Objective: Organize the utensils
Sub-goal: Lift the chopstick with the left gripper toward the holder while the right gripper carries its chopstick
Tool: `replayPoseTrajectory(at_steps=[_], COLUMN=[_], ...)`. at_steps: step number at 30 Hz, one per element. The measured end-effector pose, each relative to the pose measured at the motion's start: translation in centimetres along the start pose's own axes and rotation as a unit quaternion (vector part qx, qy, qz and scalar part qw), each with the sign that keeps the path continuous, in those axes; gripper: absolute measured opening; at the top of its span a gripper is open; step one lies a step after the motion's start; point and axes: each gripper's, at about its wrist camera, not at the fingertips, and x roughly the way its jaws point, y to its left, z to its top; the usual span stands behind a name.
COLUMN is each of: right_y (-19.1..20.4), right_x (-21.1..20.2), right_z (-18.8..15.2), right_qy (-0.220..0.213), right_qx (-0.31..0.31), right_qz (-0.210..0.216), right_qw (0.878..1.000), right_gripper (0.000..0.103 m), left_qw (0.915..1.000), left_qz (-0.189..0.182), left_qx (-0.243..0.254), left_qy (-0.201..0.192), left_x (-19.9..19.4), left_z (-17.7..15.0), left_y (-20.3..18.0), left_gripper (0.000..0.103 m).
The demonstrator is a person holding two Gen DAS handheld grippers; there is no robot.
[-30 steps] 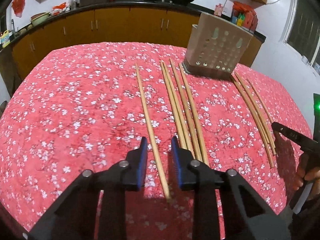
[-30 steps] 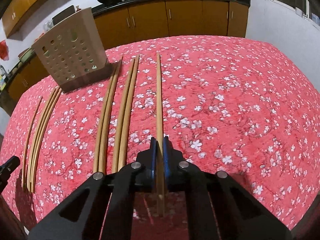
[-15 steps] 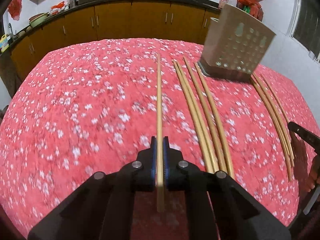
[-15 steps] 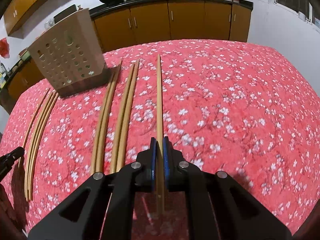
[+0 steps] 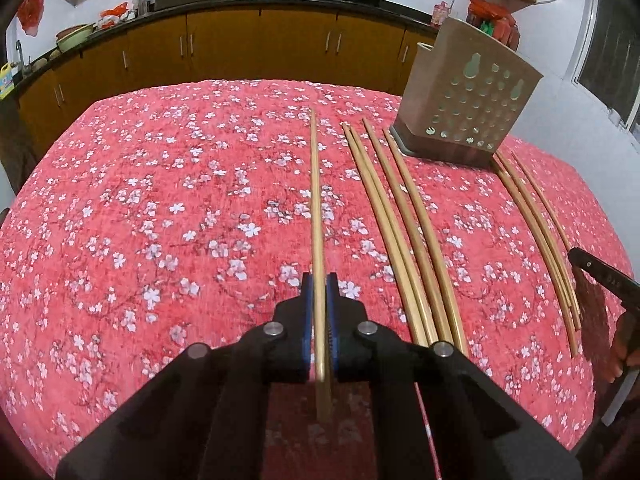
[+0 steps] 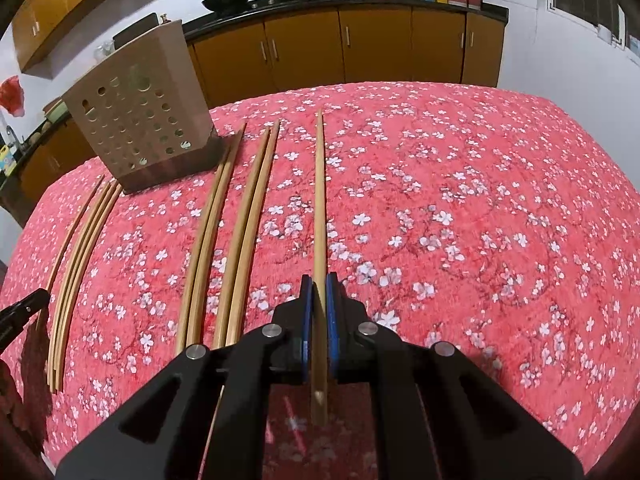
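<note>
My left gripper (image 5: 319, 280) is shut on a wooden chopstick (image 5: 316, 208) that points away over the red flowered tablecloth. My right gripper (image 6: 319, 282) is shut on another wooden chopstick (image 6: 320, 200), also pointing away. Several more chopsticks lie in pairs on the cloth: right of the held one in the left wrist view (image 5: 404, 232), left of it in the right wrist view (image 6: 228, 240). A beige perforated utensil holder (image 5: 464, 92) stands at the far side; it also shows in the right wrist view (image 6: 140, 108).
A thinner bundle of chopsticks (image 5: 536, 236) lies beyond the holder near the table edge, also in the right wrist view (image 6: 76, 256). The other gripper's tip shows at the frame edge (image 5: 600, 276). Kitchen cabinets (image 6: 340, 48) run behind the table.
My left gripper closed on the single chopstick and lifted it, so it now points straight ahead. My right gripper kept its chopstick and rose a little.
</note>
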Motion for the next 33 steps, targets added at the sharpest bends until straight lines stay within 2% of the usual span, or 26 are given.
replayPoseTrajectory(at_steps=[5,14,25,33], right_y=[0.2,0.1,0.6,0.6], right_x=[-0.3,-1.2,-7.6,-11.6], right_z=[-0.2,0.2,3.2,5.7], right_qy=[-0.003,-0.011,-0.101,-0.176], right_qx=[-0.005,0.0,-0.009,-0.003], right_qz=[-0.003,0.005,0.018,0.025], right_qw=[1.0,1.0,0.995,0.984], right_gripper=[0.008,0.008,0.008,0.008], left_qw=[0.9999,0.9998,0.9964,0.9857], left_qz=[0.009,0.014,0.007,-0.011], left_qx=[0.014,0.014,0.014,-0.008], left_qy=[-0.002,0.008,-0.083,-0.168], left_x=[-0.5,-0.5,-7.4,-12.5], left_z=[-0.8,0.1,4.4,7.5], left_y=[-0.5,-0.6,-0.3,-0.3], left_gripper=[0.011,0.007,0.007,0.007])
